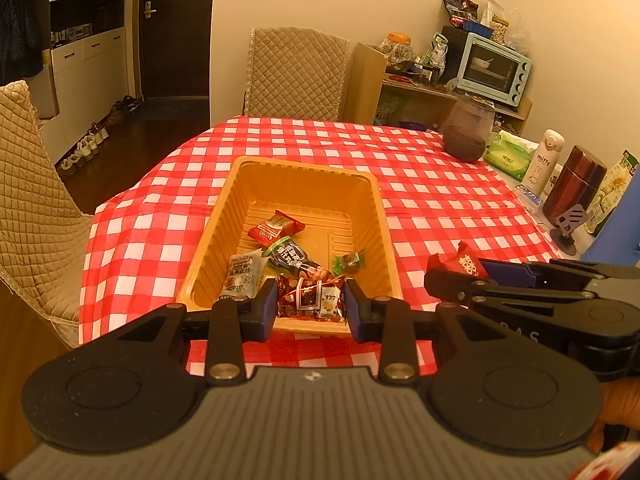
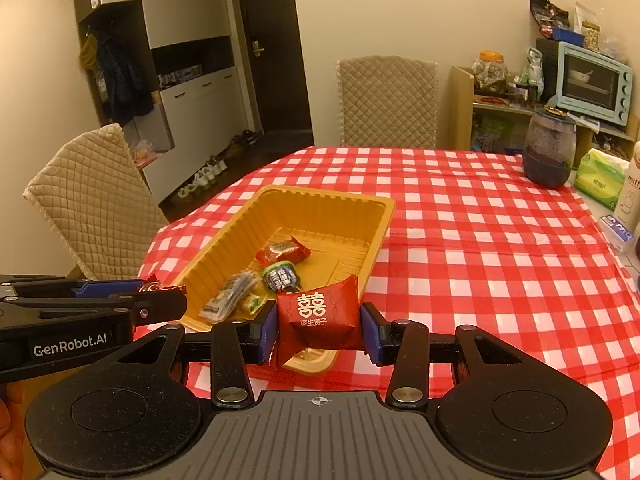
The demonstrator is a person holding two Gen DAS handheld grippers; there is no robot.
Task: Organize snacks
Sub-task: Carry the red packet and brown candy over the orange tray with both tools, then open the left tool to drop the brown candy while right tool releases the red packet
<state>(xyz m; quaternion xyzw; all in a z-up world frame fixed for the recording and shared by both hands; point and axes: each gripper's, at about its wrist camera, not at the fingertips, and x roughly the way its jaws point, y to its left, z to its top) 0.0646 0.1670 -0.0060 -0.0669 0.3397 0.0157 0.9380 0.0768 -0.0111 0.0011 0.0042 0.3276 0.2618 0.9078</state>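
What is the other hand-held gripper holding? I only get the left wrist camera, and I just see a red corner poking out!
Observer: The right hand-held gripper is shut on a red packet. Its front shows a big white double-happiness sign with a row of small characters under it.
Operator: Cool! Does my gripper have any writing on it? I can't see any from here.
Observer: Yes. In the right wrist view, the side of the left hand-held gripper reads GenRobot.AI in white letters.
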